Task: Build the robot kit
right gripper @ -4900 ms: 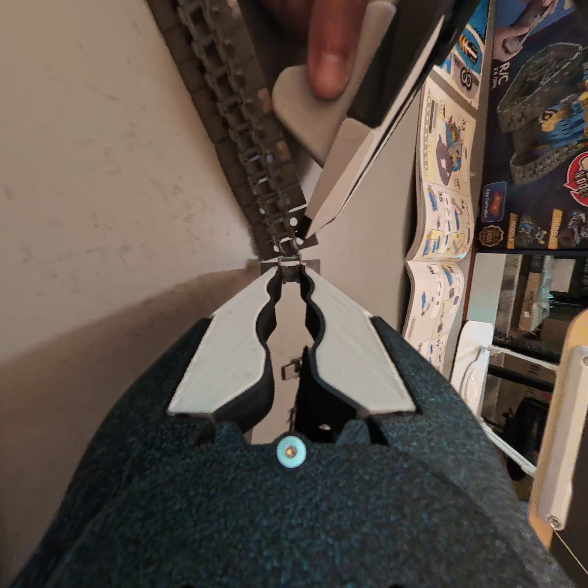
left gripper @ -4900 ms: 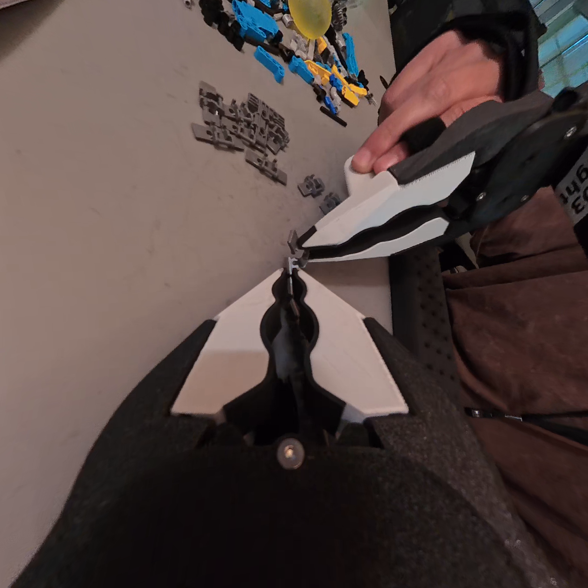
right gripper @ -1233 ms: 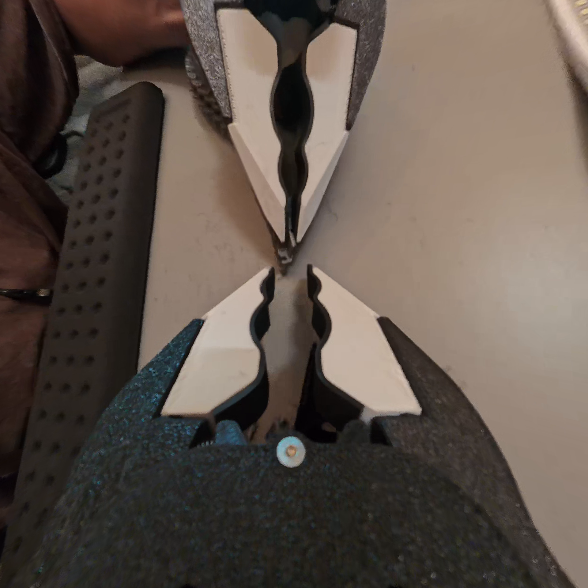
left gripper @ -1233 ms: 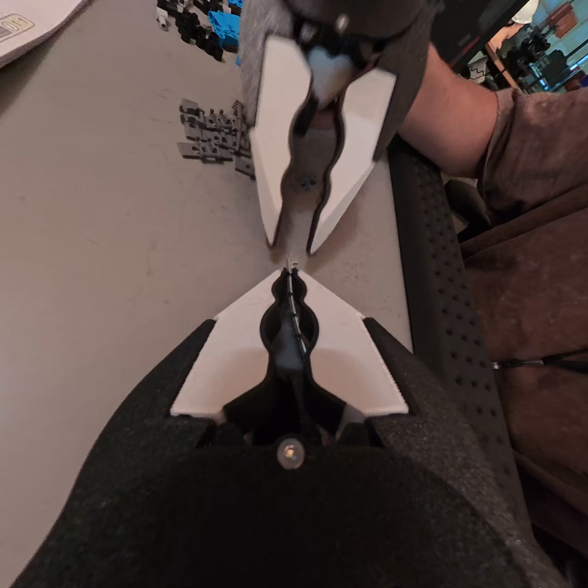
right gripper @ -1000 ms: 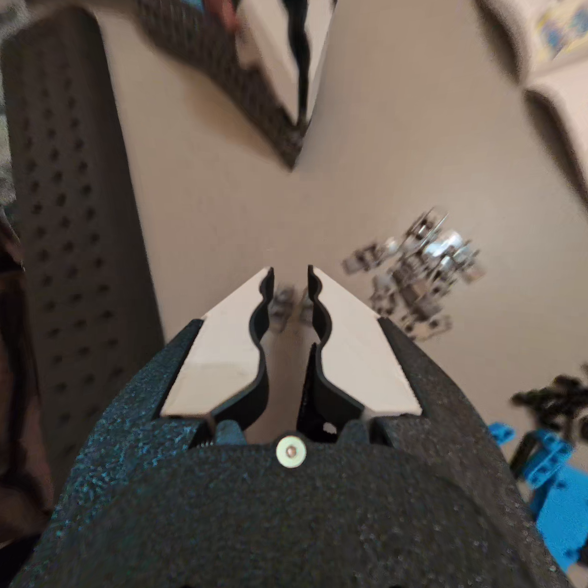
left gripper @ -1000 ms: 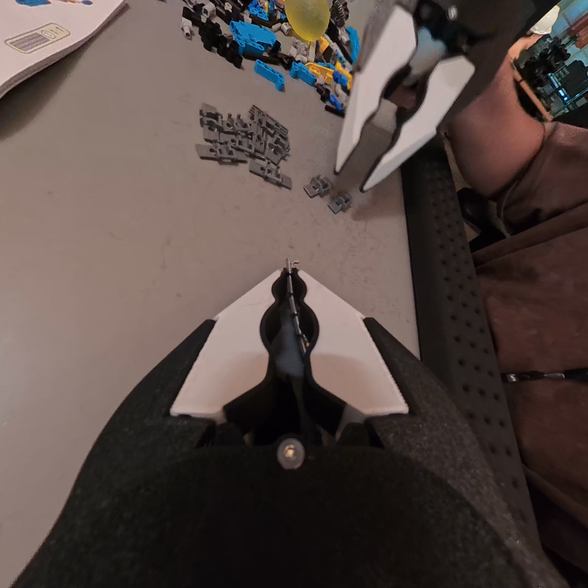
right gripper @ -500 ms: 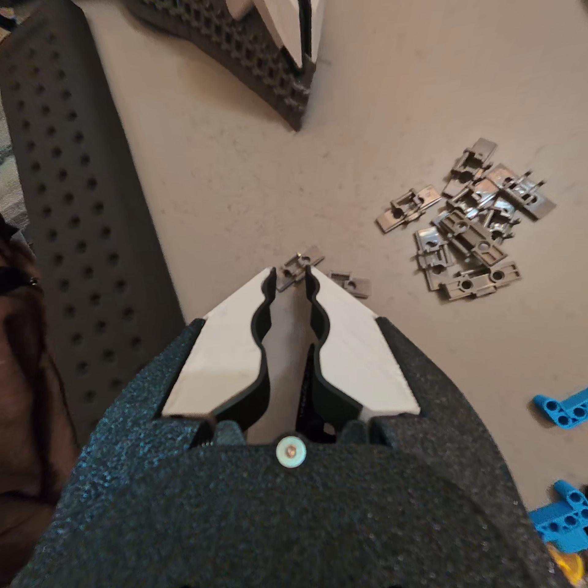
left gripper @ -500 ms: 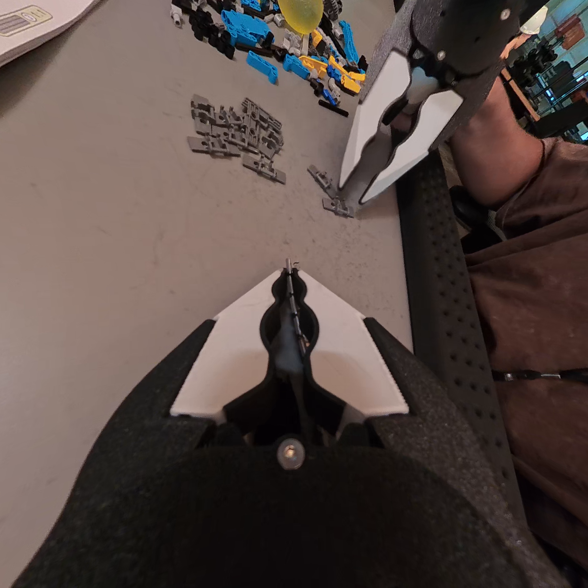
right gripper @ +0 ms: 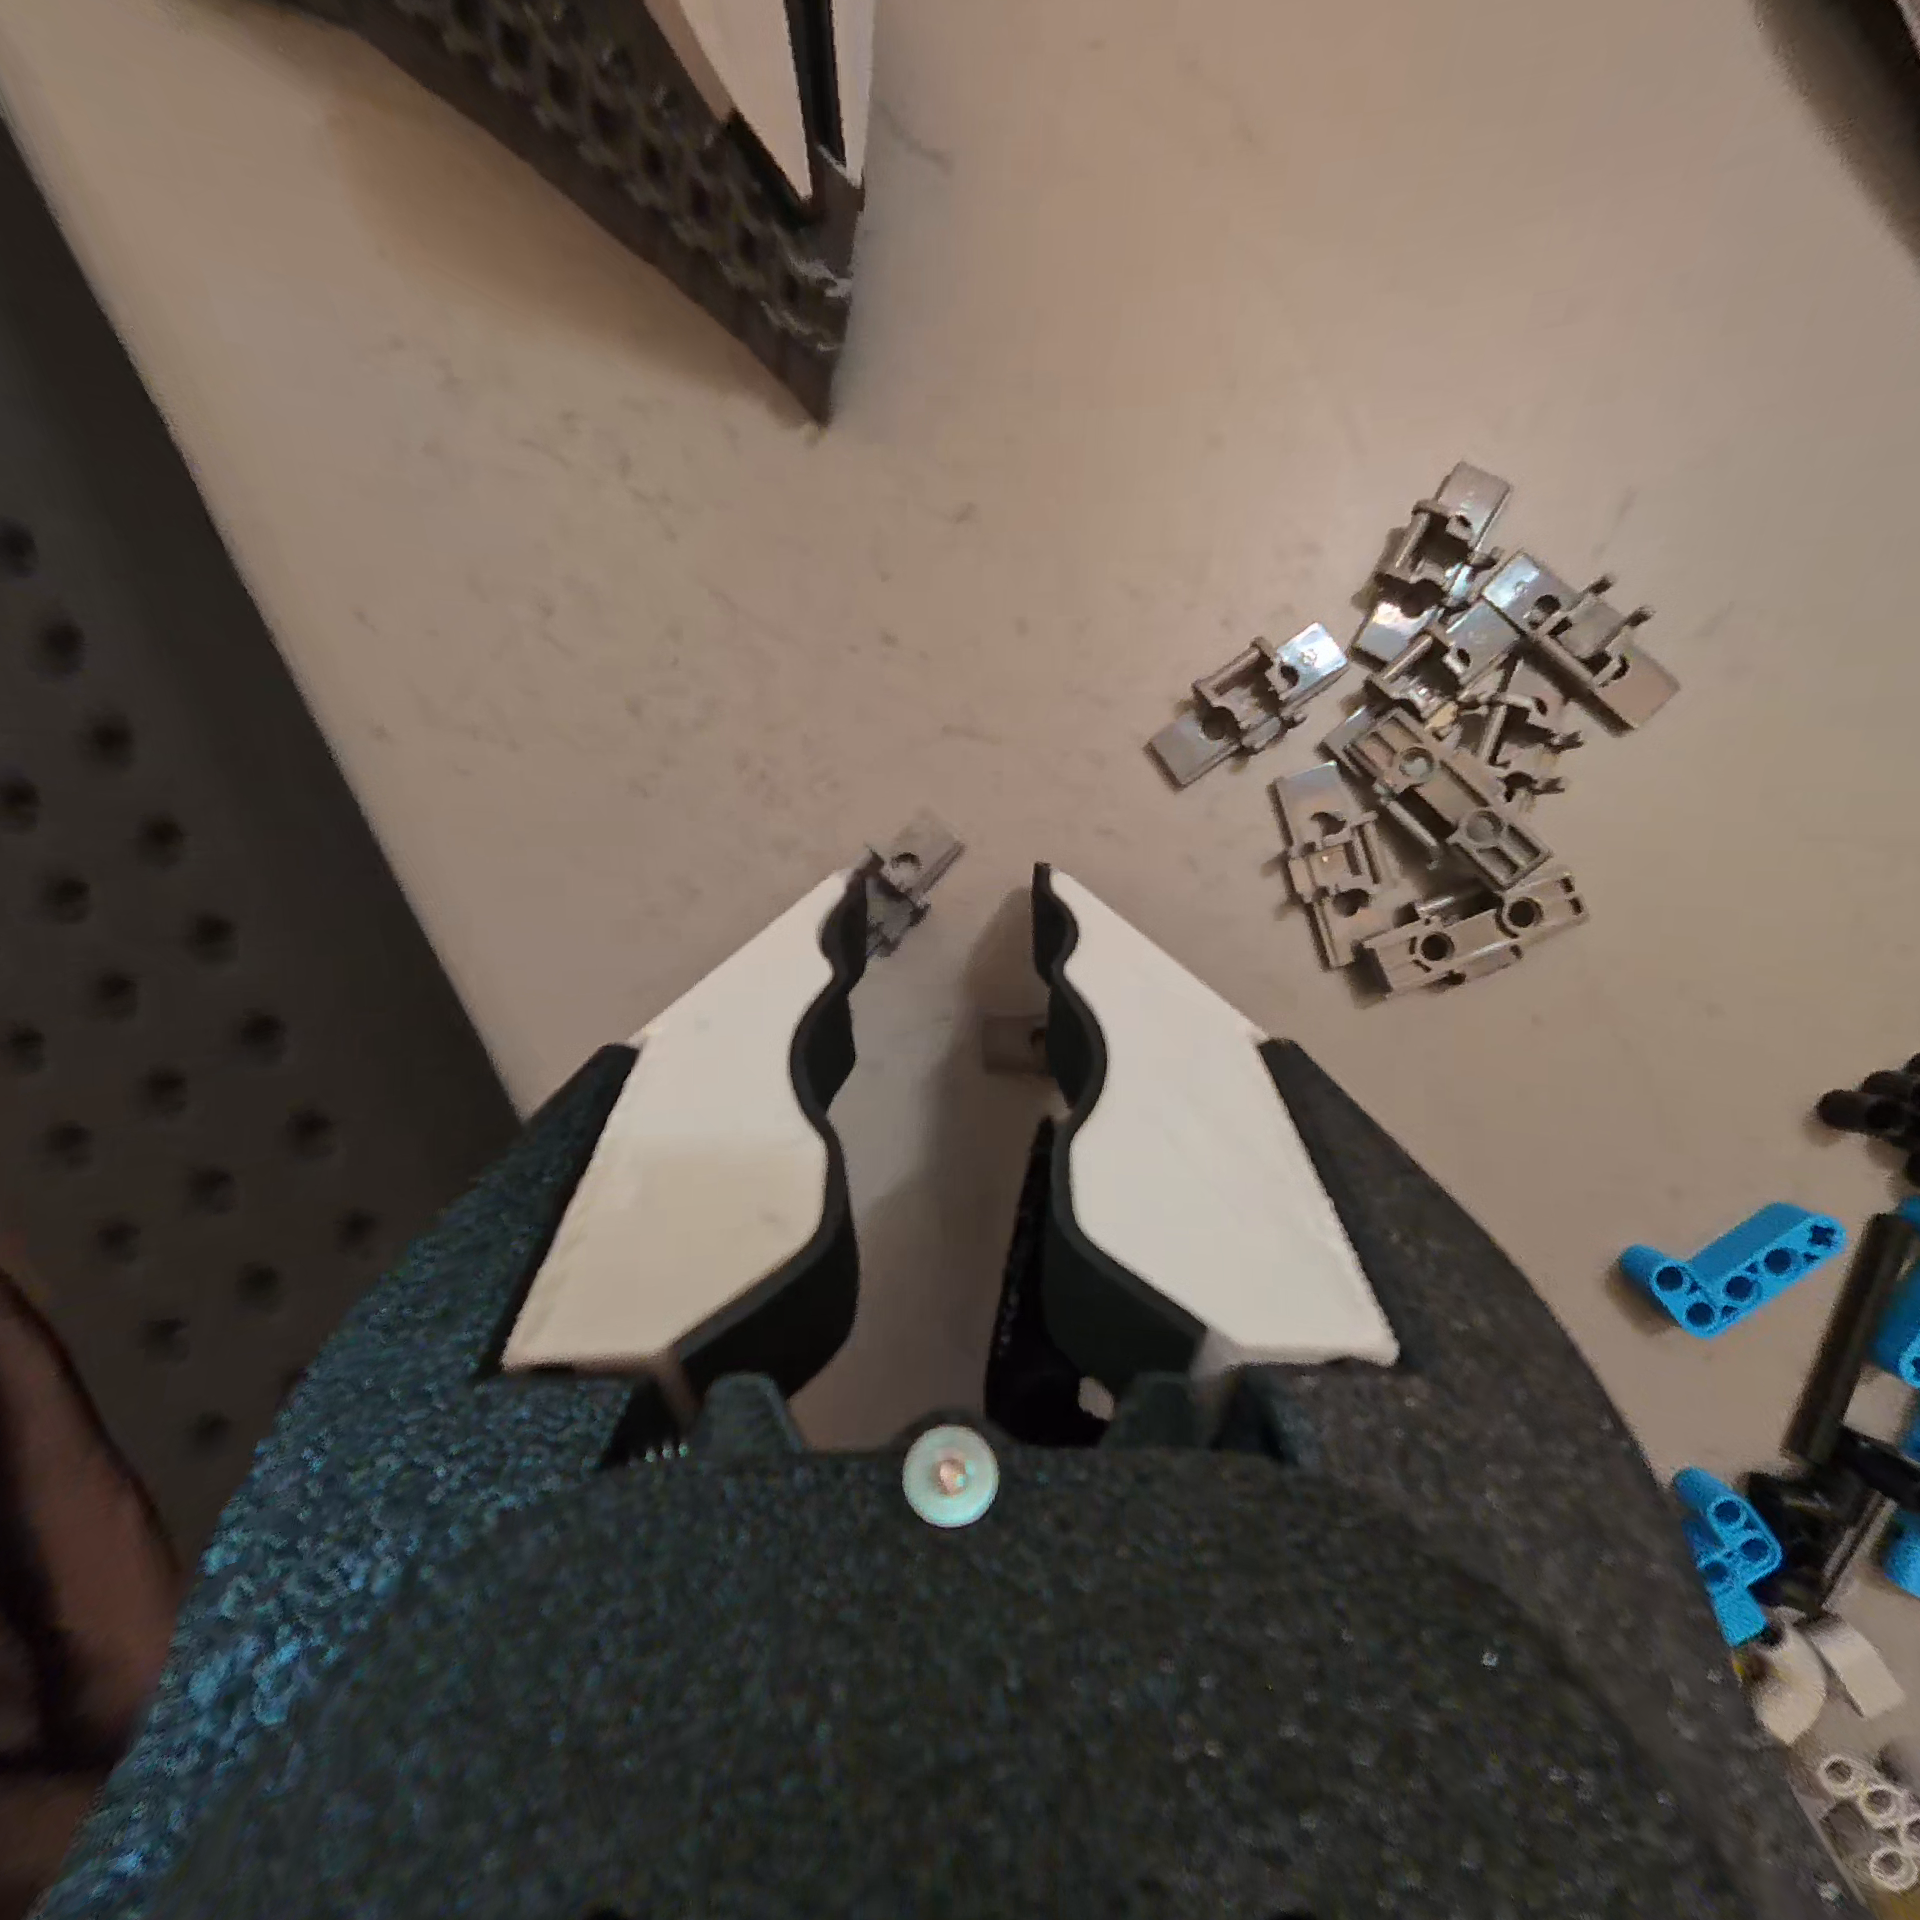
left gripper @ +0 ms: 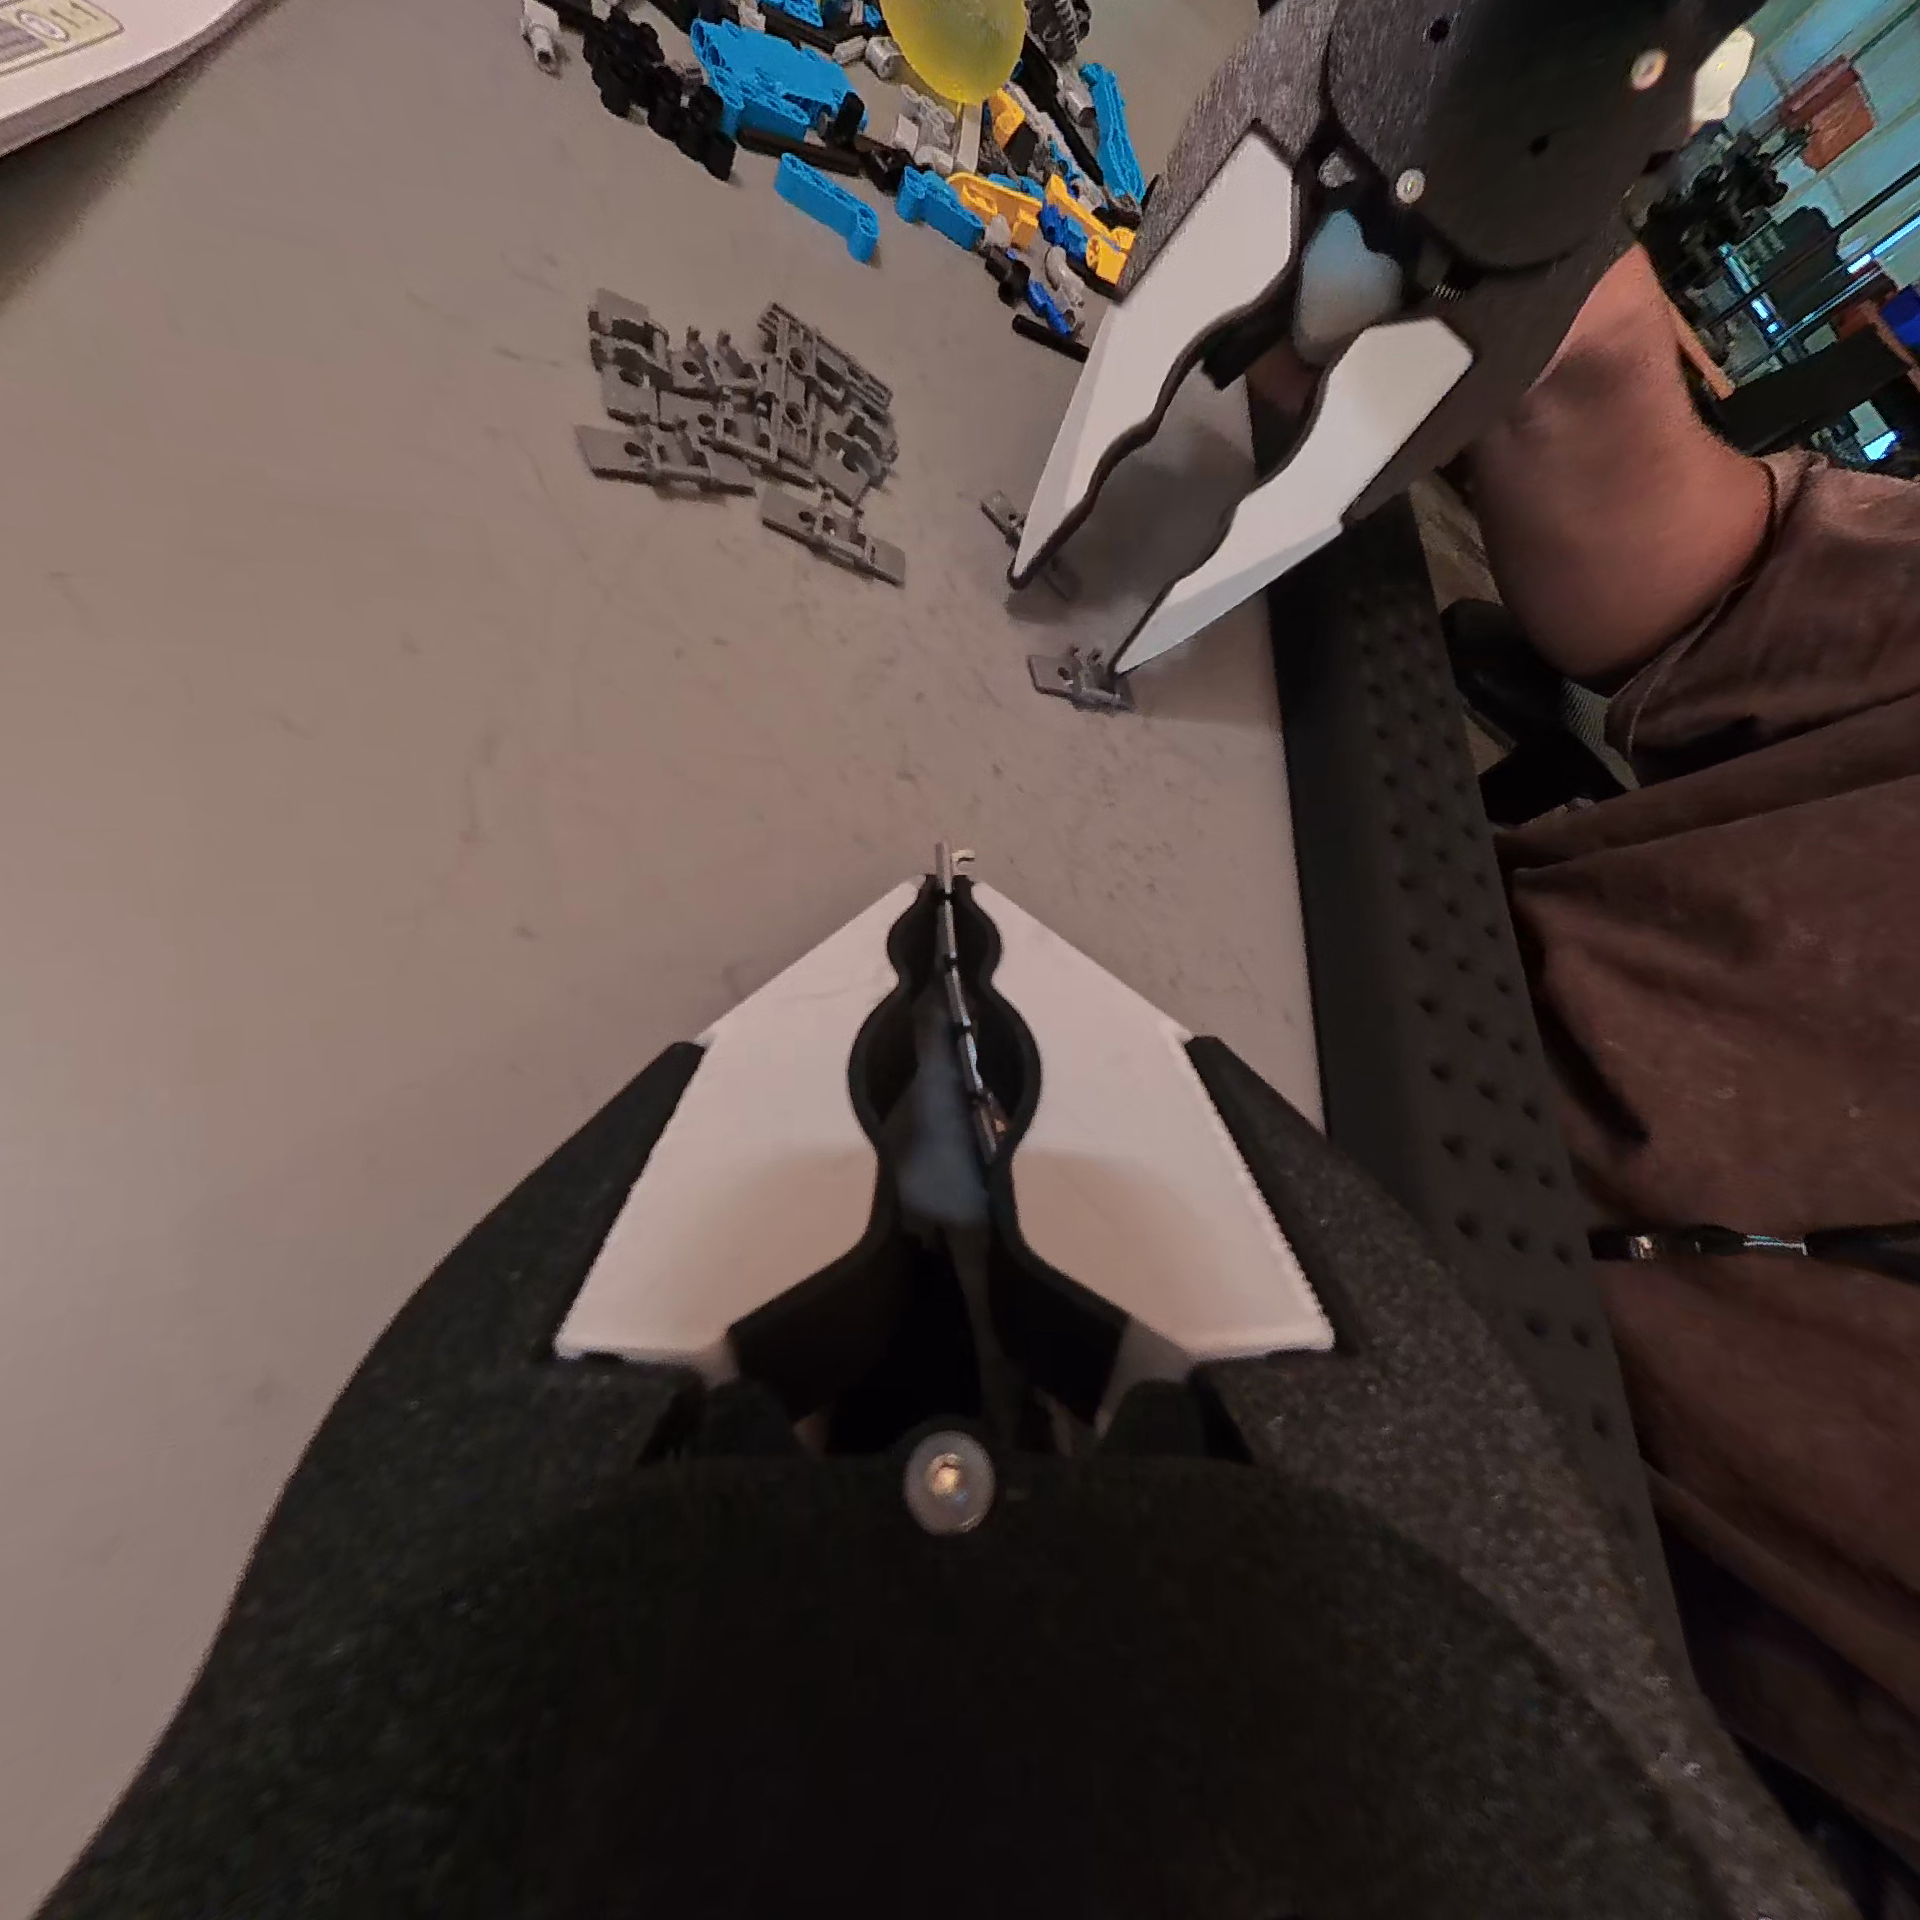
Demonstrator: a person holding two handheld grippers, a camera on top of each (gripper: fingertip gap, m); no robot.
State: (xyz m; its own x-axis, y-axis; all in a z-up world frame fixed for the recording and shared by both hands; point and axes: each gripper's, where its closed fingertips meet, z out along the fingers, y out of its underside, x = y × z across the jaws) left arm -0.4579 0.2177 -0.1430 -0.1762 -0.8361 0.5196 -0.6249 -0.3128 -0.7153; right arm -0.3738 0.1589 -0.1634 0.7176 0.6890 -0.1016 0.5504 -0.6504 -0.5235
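- The left gripper (left gripper: 951,883) has its white fingers pressed together on the end of a grey linked track (left gripper: 961,1023), seen edge-on as a thin dark strip running back through the gap, with a small hooked tip poking out past the fingertips.
- In the right wrist view, that same track (right gripper: 665,177) shows as a broad, dark grey band of joined links with rows of holes, lying on the beige table (right gripper: 1091,416) and ending in a jagged edge under the far gripper.
- The right gripper (right gripper: 945,883) stands with its jaws apart, tips down at the tabletop near the padded black table edge (left gripper: 1392,831).
- A single grey track link (right gripper: 909,868) lies touching its left fingertip; a second loose link (right gripper: 1013,1039) sits partly hidden under the inner edge of the other finger.
- Each link is a small flat grey plate with a round hole and clip-like prongs at one side.
- A heap of matching grey links (right gripper: 1444,748) rests on the table well to the side of the open fingers.
- Farther off lie blue, yellow and black building pieces (left gripper: 904,114) with a translucent yellow dome (left gripper: 951,42) among them.
- A person's bare forearm (left gripper: 1590,468) and brown sleeve (left gripper: 1766,935) appear behind the right gripper.
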